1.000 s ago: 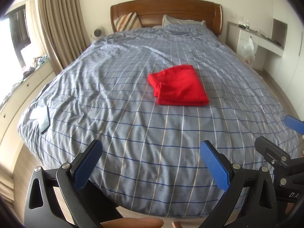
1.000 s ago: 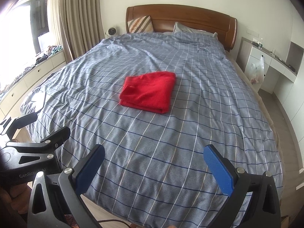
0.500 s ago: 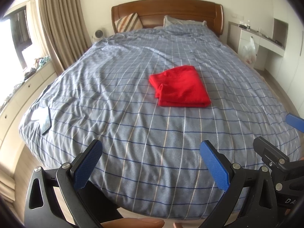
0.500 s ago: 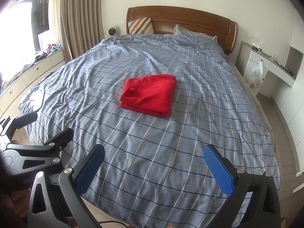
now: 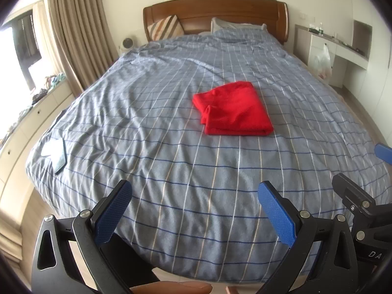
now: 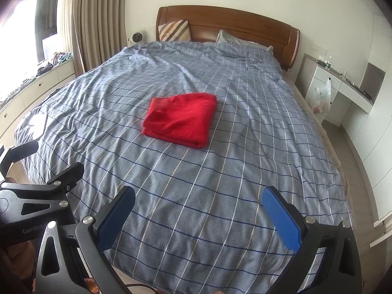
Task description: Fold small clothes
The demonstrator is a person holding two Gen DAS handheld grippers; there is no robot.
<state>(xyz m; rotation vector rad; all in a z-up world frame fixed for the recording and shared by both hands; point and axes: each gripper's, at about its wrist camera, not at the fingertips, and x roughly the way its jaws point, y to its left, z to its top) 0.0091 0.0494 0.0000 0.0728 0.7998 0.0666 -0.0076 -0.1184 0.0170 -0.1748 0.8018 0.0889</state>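
Garment (image 5: 234,109), red and fuzzy, lies folded square on my checked duvet (image 5: 171,147). Left gripper (image 5: 196,210) and right gripper (image 6: 201,215) hover near the bed's foot, both spread wide, empty.

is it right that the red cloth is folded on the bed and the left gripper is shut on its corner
Not quite. The red cloth does lie folded on the bed, but the left gripper is open and well short of it, holding nothing, as the left wrist view shows.
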